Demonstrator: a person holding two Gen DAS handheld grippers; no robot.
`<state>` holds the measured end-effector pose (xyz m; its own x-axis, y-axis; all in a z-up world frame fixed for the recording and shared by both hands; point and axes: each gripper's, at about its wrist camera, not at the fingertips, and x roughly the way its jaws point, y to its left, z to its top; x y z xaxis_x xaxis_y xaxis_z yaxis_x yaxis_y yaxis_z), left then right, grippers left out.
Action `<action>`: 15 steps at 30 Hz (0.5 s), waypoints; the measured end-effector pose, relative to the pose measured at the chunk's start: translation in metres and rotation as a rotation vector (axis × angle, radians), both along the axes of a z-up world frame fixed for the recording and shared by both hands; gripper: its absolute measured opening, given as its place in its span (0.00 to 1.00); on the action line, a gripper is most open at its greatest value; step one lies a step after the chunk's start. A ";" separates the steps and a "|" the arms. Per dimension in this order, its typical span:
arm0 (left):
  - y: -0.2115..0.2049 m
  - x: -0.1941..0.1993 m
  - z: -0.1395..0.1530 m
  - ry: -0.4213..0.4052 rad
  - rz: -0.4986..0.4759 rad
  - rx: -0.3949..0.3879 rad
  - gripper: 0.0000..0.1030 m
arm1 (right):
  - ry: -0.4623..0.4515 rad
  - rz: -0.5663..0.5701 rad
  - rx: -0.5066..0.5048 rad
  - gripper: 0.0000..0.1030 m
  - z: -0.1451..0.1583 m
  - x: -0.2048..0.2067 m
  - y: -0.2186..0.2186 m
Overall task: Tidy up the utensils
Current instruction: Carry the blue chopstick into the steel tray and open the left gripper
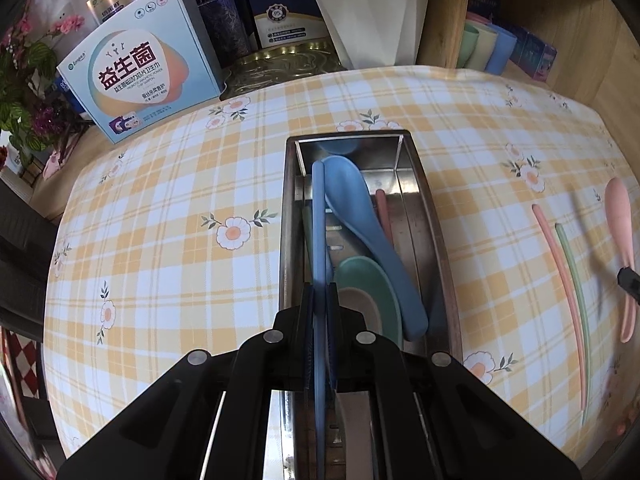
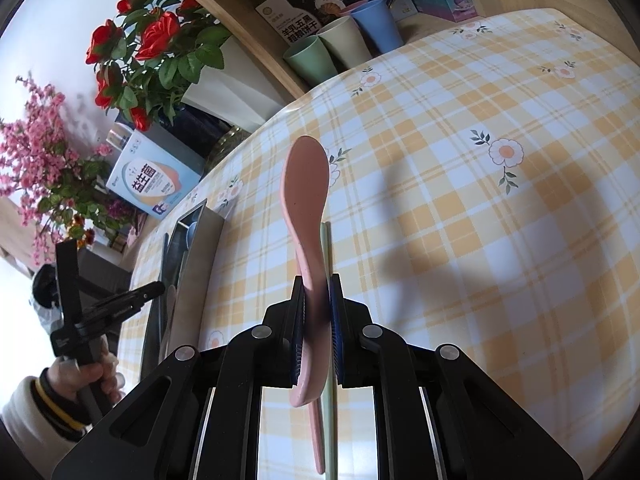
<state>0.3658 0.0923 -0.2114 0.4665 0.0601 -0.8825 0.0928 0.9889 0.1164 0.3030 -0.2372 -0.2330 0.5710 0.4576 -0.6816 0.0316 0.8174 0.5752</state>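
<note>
On the checked surface (image 1: 160, 248) sits a metal tray (image 1: 424, 208). Above it, my left tongs (image 1: 320, 292) are clamped on a blue chopstick (image 1: 318, 216) that points down into the tray, beside a blue spoon (image 1: 360, 216) and a green spoon (image 1: 368, 284) lying inside. My right tongs (image 2: 316, 292) grip a pink spoon (image 2: 306, 184) by its handle, bowl raised off the cloth. A pink chopstick (image 1: 556, 256) and a green chopstick (image 1: 574, 272) lie side by side on the cloth, right of the tray.

Plaid tablecloth (image 1: 160, 240) carries steel tray (image 1: 424, 208), pink chopstick (image 1: 560, 264), green chopstick (image 1: 576, 280)
</note>
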 end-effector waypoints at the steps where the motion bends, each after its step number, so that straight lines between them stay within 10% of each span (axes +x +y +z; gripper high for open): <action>1: 0.000 0.000 0.000 0.001 -0.001 -0.001 0.07 | 0.000 0.002 0.000 0.11 0.000 0.000 0.001; 15: 0.010 -0.039 0.033 -0.078 -0.025 -0.181 0.49 | 0.032 0.080 -0.051 0.11 0.007 0.000 0.027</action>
